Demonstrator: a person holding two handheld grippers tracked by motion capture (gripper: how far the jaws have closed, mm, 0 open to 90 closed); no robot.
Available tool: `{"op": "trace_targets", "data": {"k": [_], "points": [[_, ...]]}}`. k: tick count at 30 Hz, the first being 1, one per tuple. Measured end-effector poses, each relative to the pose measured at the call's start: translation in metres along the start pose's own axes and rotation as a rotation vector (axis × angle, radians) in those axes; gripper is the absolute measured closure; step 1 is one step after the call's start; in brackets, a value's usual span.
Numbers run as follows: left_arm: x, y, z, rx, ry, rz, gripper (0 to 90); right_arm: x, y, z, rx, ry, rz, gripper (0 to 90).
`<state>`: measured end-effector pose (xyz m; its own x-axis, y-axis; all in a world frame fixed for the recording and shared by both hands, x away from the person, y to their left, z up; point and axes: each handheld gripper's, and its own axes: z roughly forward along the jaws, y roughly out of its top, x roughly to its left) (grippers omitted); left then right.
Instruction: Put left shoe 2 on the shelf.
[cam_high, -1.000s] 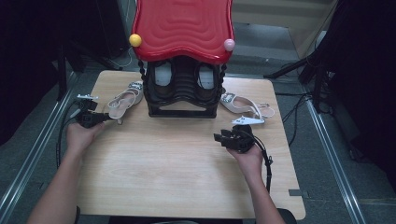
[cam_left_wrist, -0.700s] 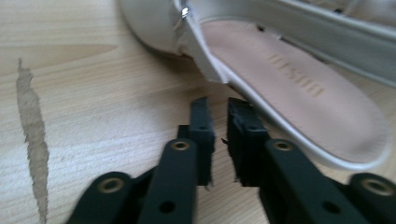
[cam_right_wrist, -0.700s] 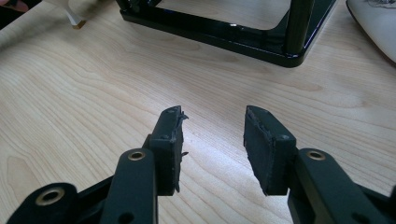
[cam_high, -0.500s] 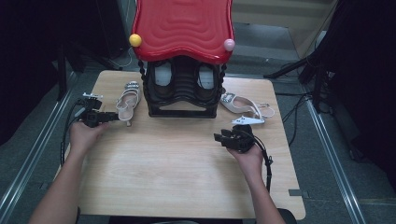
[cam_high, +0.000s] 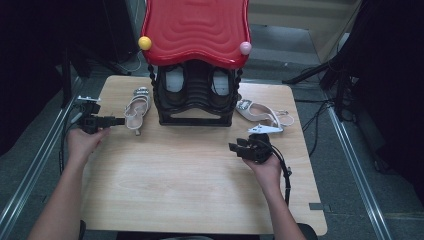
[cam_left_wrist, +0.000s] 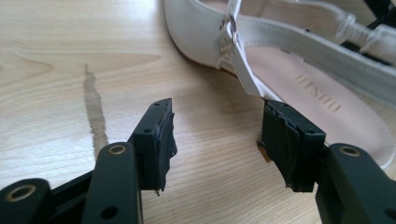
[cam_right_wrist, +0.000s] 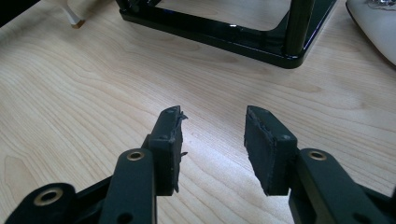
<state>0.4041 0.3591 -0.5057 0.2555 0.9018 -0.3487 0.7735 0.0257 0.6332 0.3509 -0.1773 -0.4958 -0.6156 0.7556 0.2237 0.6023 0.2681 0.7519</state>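
The left hand-held gripper lies low at the left edge of the surface, its jaws spread apart with nothing between them; they have just been opening. Its tips point at the heel end of the white sandal just beside them, which lies flat on the wood left of the black shoe rack. A second ago that sandal lay angled, toe toward the rack, with the gripper closed at its heel end; now it runs more nearly straight away from the person and sits free of the jaws. The left gripper view brings what the high view cannot: the sandal close up, its thin buckled strap crossing the pink insole, and the right pad standing just in front of the sole's edge, the wood bare between the pads. The right hand-held gripper rests on the surface in front of the rack's right side, jaws parted and empty, where it was a second ago. The right gripper view shows bare wood between its pads and the rack's glossy black base beyond. The high view alone gives the red wavy top of the rack and a second white sandal lying to its right.
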Motion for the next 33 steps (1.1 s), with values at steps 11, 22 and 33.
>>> {"op": "trace_targets", "data": {"k": [11, 22, 33], "points": [[-0.010, 0.009, -0.012, -0.006, -0.009, 0.011, 43.1, 0.000, 0.000, -0.001, -0.019, -0.006, -0.009, 54.0], [-0.017, 0.015, -0.019, -0.017, -0.010, 0.028, 43.3, 0.002, -0.002, 0.004, 0.000, -0.024, -0.071, 53.9], [-0.026, 0.033, -0.016, -0.010, 0.003, 0.047, 45.5, 0.000, 0.000, 0.001, -0.014, -0.028, -0.046, 53.9]]}}
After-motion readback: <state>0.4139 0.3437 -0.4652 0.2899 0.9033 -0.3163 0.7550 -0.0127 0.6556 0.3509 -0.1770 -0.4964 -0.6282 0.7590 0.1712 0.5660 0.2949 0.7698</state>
